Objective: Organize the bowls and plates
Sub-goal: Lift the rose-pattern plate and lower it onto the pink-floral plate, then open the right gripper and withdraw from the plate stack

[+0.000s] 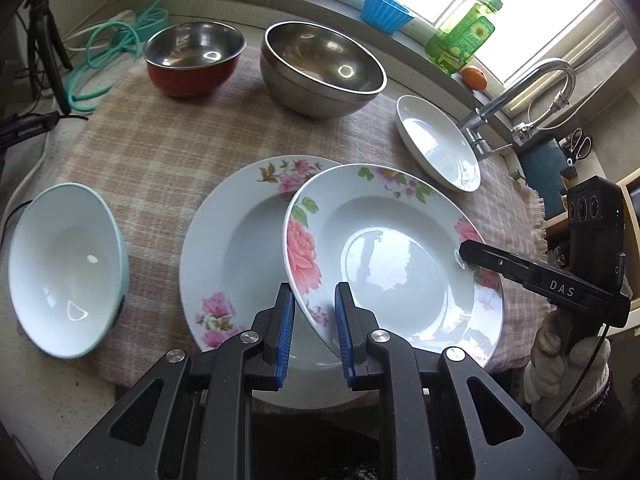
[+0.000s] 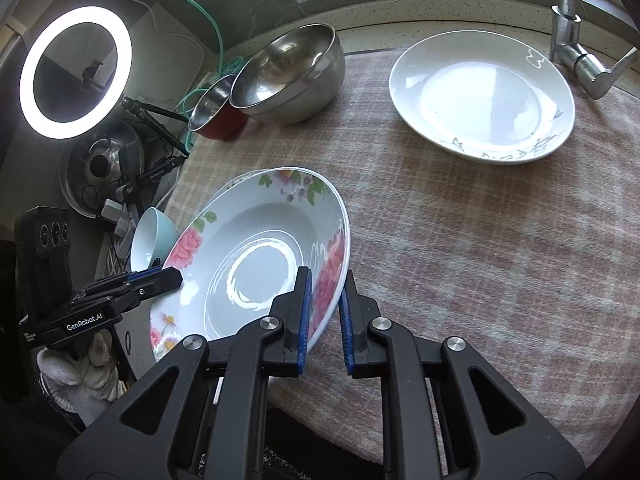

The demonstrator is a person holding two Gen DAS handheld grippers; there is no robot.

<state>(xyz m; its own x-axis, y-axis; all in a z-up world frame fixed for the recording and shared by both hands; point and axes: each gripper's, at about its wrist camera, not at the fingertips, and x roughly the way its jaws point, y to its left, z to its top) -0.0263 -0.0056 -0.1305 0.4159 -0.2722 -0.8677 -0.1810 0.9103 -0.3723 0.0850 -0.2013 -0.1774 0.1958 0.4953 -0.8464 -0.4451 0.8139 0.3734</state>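
A floral plate with big pink roses (image 1: 392,264) (image 2: 256,264) hangs tilted between both grippers. My left gripper (image 1: 315,300) is shut on its near-left rim, and shows in the right wrist view as a dark arm (image 2: 172,276). My right gripper (image 2: 326,288) is shut on the opposite rim, its tip (image 1: 464,252) resting on the edge. Partly under the held plate, a second floral plate (image 1: 232,248) lies on the cloth. A plain white plate (image 1: 438,144) (image 2: 480,96) sits near the faucet. A white bowl with a pale blue outside (image 1: 60,272) stands at the left.
A red bowl (image 1: 194,58) and a large steel bowl (image 1: 320,68) stand at the back of the checked cloth (image 1: 180,144). The faucet (image 1: 520,88), a green soap bottle (image 1: 460,36) and a blue cup (image 1: 384,10) line the window side. A ring light (image 2: 76,72) glows at the left.
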